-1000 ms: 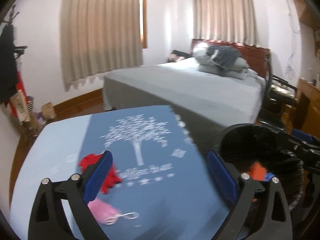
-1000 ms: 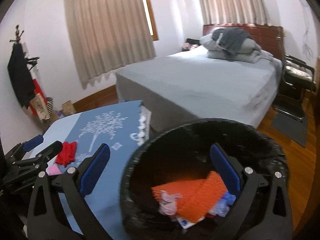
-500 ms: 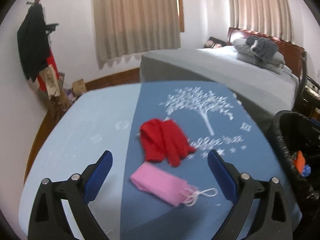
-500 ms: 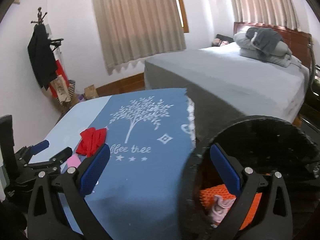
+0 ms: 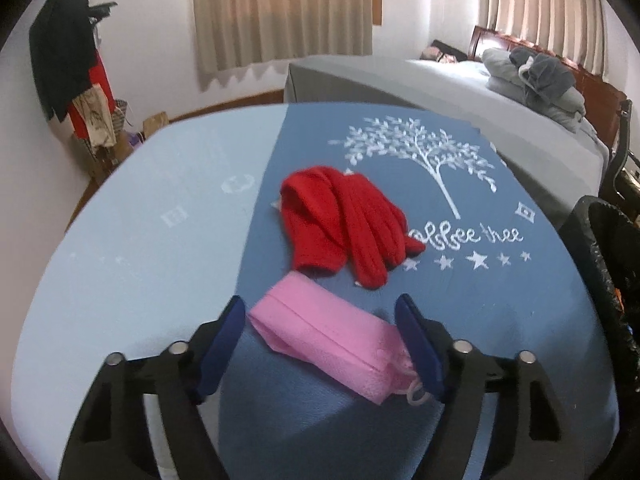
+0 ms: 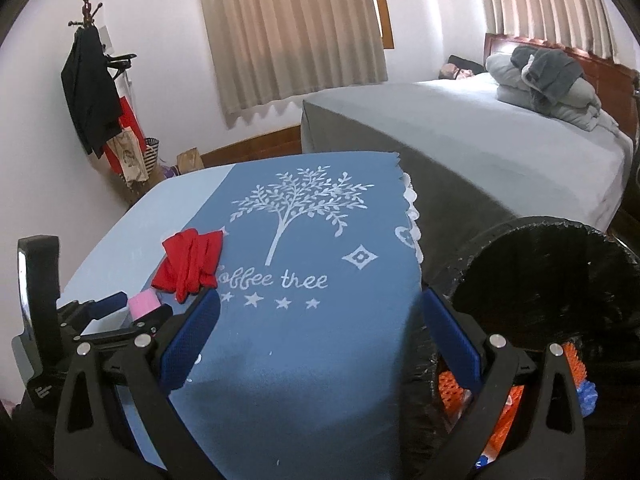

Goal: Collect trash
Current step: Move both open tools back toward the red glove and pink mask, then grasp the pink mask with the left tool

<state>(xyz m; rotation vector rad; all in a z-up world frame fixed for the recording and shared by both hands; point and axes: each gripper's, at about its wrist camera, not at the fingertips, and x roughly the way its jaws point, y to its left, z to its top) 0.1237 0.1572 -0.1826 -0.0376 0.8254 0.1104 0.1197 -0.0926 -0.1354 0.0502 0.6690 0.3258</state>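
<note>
- Down and forward comes the left gripper (image 5: 320, 332) since a second ago, and now the pink face mask (image 5: 332, 344) fills the space between its blue pads, where before they framed mostly bare cloth.
- Those jaws are closing right now; the mask lies between them, the right pad at its looped end, the left pad not yet touching, so no grip yet.
- Just past the mask, toward 12 o'clock, the red knitted cloth (image 5: 344, 224) lies crumpled on the counter (image 5: 120, 280), close to the mask's far edge.
- Covering the counter is a cloth in two blues, pale on the left, darker on the right, with a white tree and "coffee tree" lettering.
- Over to the right gripper (image 6: 320, 336): jaws spread wide, nothing between them, hovering over the counter's near edge.
- At its 3 o'clock sits the black-lined trash bin (image 6: 540, 280), beside the counter, with orange and blue scraps inside.
- Room check: a grey bed (image 6: 480, 136) at 1 o'clock with folded bedding piled at the headboard, beige curtains (image 6: 296, 32) at 12, and a coat stand (image 6: 92, 88) hung with dark clothes at 10 o'clock.
</note>
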